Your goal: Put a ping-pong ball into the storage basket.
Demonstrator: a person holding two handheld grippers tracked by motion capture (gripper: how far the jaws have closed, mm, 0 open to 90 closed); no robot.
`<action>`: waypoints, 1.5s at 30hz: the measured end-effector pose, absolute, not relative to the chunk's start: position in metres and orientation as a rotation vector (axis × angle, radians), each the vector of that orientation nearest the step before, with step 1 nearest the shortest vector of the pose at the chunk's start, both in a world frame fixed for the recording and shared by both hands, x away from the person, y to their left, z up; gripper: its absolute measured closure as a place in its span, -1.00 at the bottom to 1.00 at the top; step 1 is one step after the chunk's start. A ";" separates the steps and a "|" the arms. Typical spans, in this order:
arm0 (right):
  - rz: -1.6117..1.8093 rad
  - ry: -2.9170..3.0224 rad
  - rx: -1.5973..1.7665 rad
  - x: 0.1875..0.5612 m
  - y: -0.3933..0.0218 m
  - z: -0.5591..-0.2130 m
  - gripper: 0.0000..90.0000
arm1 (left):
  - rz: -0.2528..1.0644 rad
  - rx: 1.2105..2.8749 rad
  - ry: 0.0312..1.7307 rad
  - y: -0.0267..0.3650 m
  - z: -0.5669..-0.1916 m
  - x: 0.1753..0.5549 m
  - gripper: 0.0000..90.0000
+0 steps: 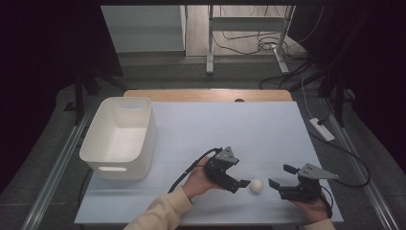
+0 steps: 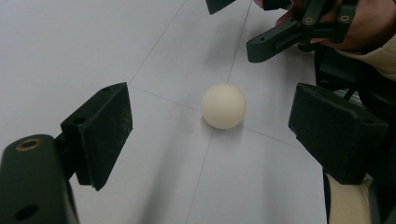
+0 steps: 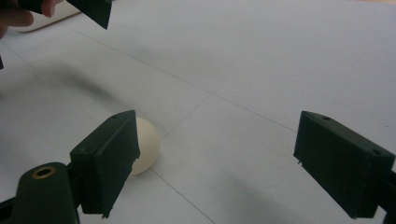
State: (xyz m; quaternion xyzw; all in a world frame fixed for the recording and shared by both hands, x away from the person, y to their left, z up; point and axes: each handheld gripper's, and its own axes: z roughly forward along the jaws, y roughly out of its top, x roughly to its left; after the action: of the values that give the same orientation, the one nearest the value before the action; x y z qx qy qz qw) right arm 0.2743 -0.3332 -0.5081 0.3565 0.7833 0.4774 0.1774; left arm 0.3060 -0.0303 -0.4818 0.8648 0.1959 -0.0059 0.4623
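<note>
A small cream ball (image 1: 256, 186) lies on the white table sheet (image 1: 225, 129) near the front edge, between my two grippers. My left gripper (image 1: 241, 178) points right at it from the left. In the left gripper view the ball (image 2: 223, 106) rests just ahead of the gap of my left gripper (image 2: 212, 140), whose jaws stand wide apart with no contact. My right gripper (image 1: 280, 176) faces left, a short way right of the ball. In the right gripper view my right gripper (image 3: 224, 163) is open with nothing between its jaws, and its left jaw partly hides the ball (image 3: 148, 142).
A white plastic bin (image 1: 119, 139) with handle slots stands at the table's left side, nothing visible inside. A wooden strip (image 1: 206, 95) borders the far edge. Cables and a power strip (image 1: 321, 129) lie on the floor at the right.
</note>
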 end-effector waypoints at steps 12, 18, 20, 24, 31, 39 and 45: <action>1.351 2.214 1.018 0.274 -0.334 -0.508 -0.69 | -0.021 2.145 0.468 -0.037 -0.487 0.306 -0.68; 1.351 2.220 1.020 0.275 -0.334 -0.509 -0.68 | -0.030 2.146 0.470 -0.043 -0.491 0.306 -0.68; 1.353 2.217 1.023 0.275 -0.335 -0.509 -0.69 | -0.034 2.149 0.465 -0.046 -0.493 0.307 -0.68; 1.352 2.215 1.022 0.275 -0.335 -0.509 -0.69 | -0.036 2.162 0.463 -0.050 -0.495 0.307 -0.68; 1.355 2.211 1.021 0.274 -0.335 -0.509 -0.68 | -0.037 2.178 0.461 -0.054 -0.499 0.308 -0.68; 1.348 2.217 1.022 0.275 -0.335 -0.509 -0.68 | -0.039 2.193 0.453 -0.059 -0.503 0.308 -0.68; 1.346 2.218 1.025 0.275 -0.335 -0.510 -0.68 | -0.040 2.221 0.435 -0.066 -0.508 0.307 -0.68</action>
State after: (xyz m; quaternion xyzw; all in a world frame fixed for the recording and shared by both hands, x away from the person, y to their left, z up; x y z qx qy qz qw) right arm 0.2747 -0.3348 -0.5096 0.3617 0.7828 0.4751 0.1750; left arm 0.3073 -0.0659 -0.5083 0.8882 0.1740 -0.0160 0.4250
